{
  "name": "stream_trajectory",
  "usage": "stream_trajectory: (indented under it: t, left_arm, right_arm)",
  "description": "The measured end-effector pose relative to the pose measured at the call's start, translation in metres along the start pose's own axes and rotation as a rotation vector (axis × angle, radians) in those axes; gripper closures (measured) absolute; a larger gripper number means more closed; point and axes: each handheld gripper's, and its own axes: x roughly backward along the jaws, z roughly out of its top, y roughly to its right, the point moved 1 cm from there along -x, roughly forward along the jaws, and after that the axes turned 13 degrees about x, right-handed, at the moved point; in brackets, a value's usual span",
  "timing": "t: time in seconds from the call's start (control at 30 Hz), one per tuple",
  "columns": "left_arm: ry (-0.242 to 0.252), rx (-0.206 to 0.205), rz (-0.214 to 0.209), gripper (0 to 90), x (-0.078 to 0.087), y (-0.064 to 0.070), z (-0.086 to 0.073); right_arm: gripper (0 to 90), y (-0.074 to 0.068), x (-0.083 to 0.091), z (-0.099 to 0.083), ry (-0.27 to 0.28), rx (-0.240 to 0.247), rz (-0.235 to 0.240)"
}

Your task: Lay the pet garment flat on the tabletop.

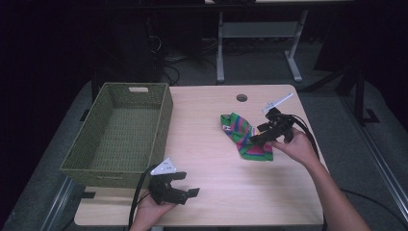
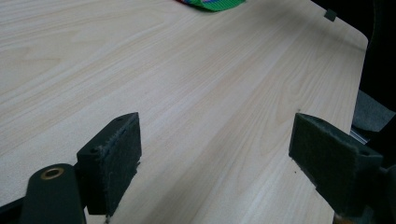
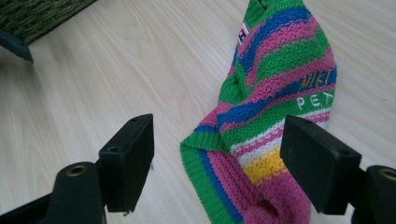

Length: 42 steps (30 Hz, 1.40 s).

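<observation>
Nothing had gone into the woven basket (image 1: 120, 132) yet; it stood bare at the left side of the table (image 1: 216, 192). You had the striped knitted garment (image 1: 245, 136) lying flat on the tabletop to the right of the middle, well apart from the basket. Your right gripper (image 1: 269, 132) hung over its near end with the jaws spread wide, one on bare wood and the other above the pink and yellow bands, so in the right gripper view the knit (image 3: 275, 93) lay between them but ungrasped. Your left gripper (image 1: 180, 190) rested low near the front edge, just beside the basket's near corner, jaws also apart with nothing between them but wood. By my reading, the grasp, the lift and the carry to the basket all remained.
</observation>
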Motion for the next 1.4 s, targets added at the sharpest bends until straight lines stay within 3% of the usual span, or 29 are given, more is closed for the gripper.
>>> stream_trajectory:
  t: [0.43, 0.63, 0.97, 1.13, 1.23, 1.3, 1.4]
  left_arm:
    - [0.001, -0.001, -0.012, 16.6, 0.000, 0.001, 0.000]
    - [-0.001, -0.002, -0.014, 16.6, -0.001, 0.000, 0.000]
    - [-0.009, -0.006, -0.016, 16.6, -0.002, 0.001, 0.000]
    - [-0.011, 0.000, -0.019, 16.6, -0.003, 0.001, 0.000]
    - [-0.012, -0.002, -0.022, 16.6, -0.003, 0.002, 0.000]
    - [-0.013, -0.003, -0.019, 16.6, -0.003, 0.002, -0.001]
    - [-0.009, -0.001, -0.018, 16.6, -0.002, 0.001, 0.000]
  right_arm:
    - [26.2, 0.012, -0.018, 0.011, -0.025, -0.016, 0.009]
    - [28.6, 0.016, -0.031, 0.016, -0.065, -0.019, -0.001]
    - [30.7, 0.024, -0.047, 0.014, -0.120, -0.051, -0.013]
    - [31.9, 0.025, -0.051, 0.013, -0.118, -0.061, -0.015]
    - [33.3, 0.025, -0.055, 0.014, -0.129, -0.060, -0.031]
    - [34.6, 0.023, -0.056, 0.014, -0.151, -0.040, -0.074]
    - [37.4, 0.024, -0.061, 0.013, -0.161, -0.053, -0.077]
